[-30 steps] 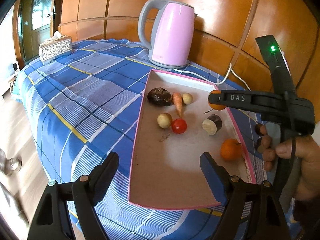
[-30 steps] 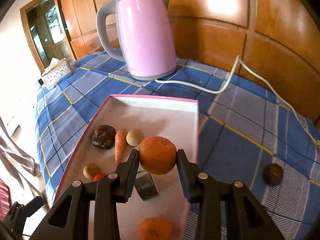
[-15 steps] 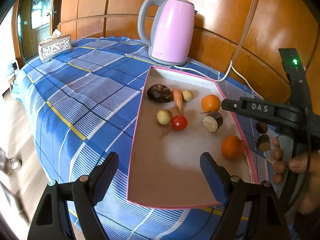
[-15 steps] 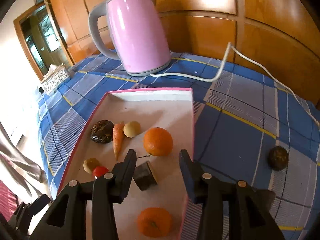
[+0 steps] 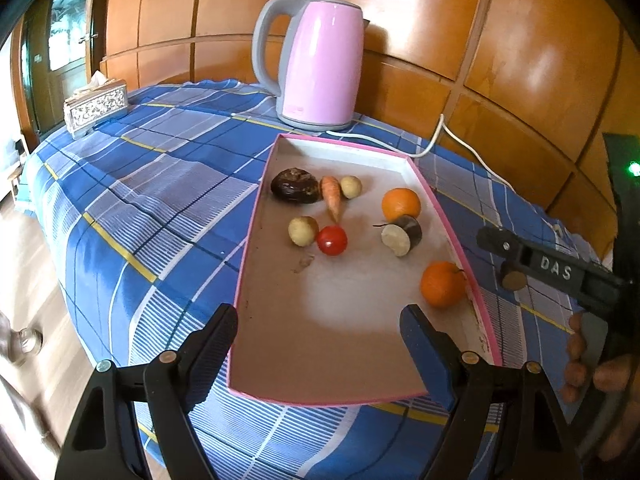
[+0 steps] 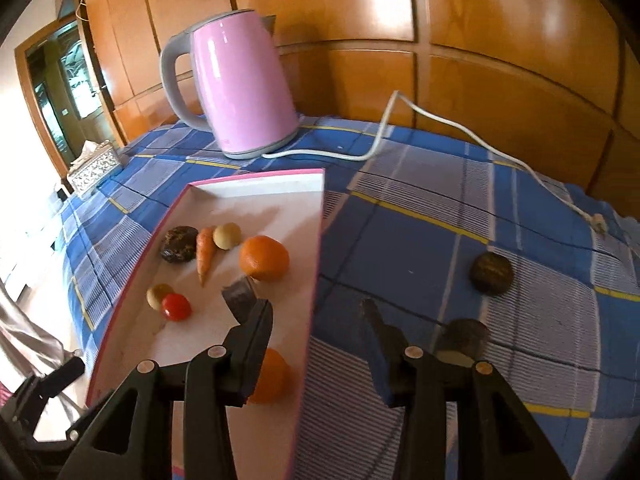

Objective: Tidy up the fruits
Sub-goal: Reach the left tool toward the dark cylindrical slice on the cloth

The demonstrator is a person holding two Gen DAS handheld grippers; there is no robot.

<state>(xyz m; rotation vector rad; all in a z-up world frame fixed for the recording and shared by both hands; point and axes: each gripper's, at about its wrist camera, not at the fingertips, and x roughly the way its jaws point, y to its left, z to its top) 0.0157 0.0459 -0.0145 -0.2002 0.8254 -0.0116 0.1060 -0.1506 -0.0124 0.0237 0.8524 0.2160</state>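
Your tray (image 5: 256,280) already holds two oranges among other produce; two dark pieces (image 6: 491,273) wait on the cloth beyond its right edge. Both grippers, left gripper (image 5: 320,328) and right gripper (image 6: 318,320), are spread, empty.

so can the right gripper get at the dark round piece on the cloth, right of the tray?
Probably yes. The right gripper is open and empty, the dark round piece sits alone on the tablecloth, nothing between them.

White raised letters "DAS" on the black arm of the right gripper (image 5: 554,270) at the right edge of the left wrist view, a small label low on the far pink kettle (image 5: 320,60) too blurred to read
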